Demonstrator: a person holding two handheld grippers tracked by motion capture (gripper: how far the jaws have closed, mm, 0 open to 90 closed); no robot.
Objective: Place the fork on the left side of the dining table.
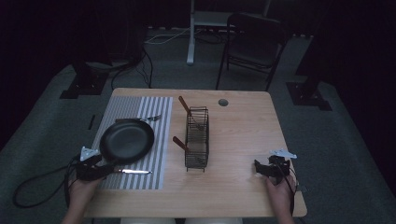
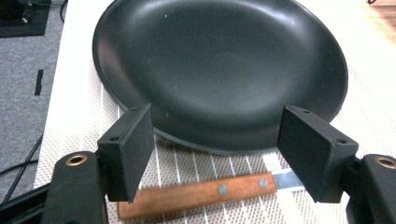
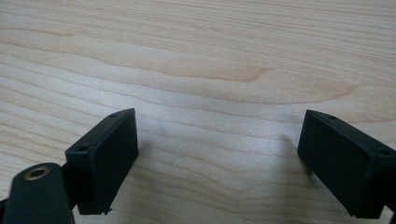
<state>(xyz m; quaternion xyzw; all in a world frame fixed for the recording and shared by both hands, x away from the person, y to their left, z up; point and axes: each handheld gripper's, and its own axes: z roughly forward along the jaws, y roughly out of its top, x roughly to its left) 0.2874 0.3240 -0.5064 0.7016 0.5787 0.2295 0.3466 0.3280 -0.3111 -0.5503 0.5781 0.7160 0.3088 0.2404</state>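
A black frying pan (image 1: pixel 127 140) sits on a striped placemat (image 1: pixel 161 116) on the left of the table. Below it lies a knife (image 1: pixel 133 171) with a wooden handle. My left gripper (image 1: pixel 105 169) hovers at the handle end of that knife. In the left gripper view the left gripper (image 2: pixel 217 140) stands open, the knife handle (image 2: pixel 196 193) lies low between the jaws untouched, and the pan (image 2: pixel 219 65) is just beyond. My right gripper (image 1: pixel 258 167) rests near the table's front right, and in its own view the right gripper (image 3: pixel 219 154) is open over bare wood.
A black wire rack (image 1: pixel 196 137) stands mid-table with two wooden-handled utensils (image 1: pixel 184 105) leaning in it. A fork (image 1: pixel 150 118) lies on the placemat behind the pan. A cable hole (image 1: pixel 223 102) marks the table's far side. A chair (image 1: pixel 254 42) stands beyond the table.
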